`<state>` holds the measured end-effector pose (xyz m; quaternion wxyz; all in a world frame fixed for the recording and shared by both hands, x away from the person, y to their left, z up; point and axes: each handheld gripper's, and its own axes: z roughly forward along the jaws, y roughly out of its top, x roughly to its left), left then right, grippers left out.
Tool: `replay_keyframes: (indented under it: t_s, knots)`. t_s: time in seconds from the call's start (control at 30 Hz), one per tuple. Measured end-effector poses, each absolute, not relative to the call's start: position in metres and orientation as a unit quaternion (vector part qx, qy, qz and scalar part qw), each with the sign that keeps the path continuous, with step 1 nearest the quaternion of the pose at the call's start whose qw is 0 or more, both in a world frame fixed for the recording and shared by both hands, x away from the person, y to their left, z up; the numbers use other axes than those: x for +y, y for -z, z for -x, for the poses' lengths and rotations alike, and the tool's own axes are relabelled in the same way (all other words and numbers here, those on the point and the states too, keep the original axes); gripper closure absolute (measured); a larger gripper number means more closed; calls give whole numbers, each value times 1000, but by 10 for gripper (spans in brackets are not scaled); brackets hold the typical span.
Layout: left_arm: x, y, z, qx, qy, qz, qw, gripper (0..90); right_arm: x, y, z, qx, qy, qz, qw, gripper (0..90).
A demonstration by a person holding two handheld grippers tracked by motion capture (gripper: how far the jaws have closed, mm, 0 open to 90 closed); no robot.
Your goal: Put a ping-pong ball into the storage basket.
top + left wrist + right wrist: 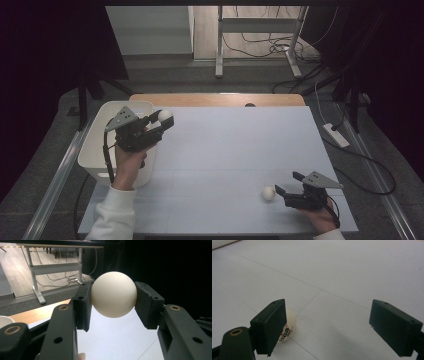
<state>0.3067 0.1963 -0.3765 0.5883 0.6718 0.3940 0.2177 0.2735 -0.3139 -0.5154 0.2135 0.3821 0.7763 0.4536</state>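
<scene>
Leftmost, a white bin (95,150) sits at the surface's (225,150) left edge. Just beside it, over its right rim, the left gripper (164,121) is raised off the surface and pinches a white ball (165,116). In the left gripper view the ball (114,294) sits squarely between the two pads (82,306), each pressing at its widest part, with clear air beneath it.

Across the surface, toward the near right corner, a second ball (269,193) lies on the white sheet. The right gripper (286,183) rests low just beside it, jaws spread wide and holding nothing. In the right gripper view this ball (288,326) peeks from behind the left-hand pad (270,325), outside the gap rather than within it; whether the pad touches it I cannot tell. It carries small printed lettering.

Both look like table-tennis balls: very light, hollow, smooth and hard-shelled. Such a ball should roll at the slightest nudge and could squirt out of a grip placed off-centre, while a hard squeeze might dent it. The safest hold is likely across the middle, pads opposite one another, with gentle pressure. For the lying ball, the gripper would probably need to shift sideways so the ball is centred before closing.
</scene>
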Motion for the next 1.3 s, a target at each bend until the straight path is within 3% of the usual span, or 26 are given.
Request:
replay_keyframes:
  t_s: [1.3]
  knots:
    - [233,369,-324,450,-238,-661,551,507,-314,515,-273,775,-455,-384,215,145]
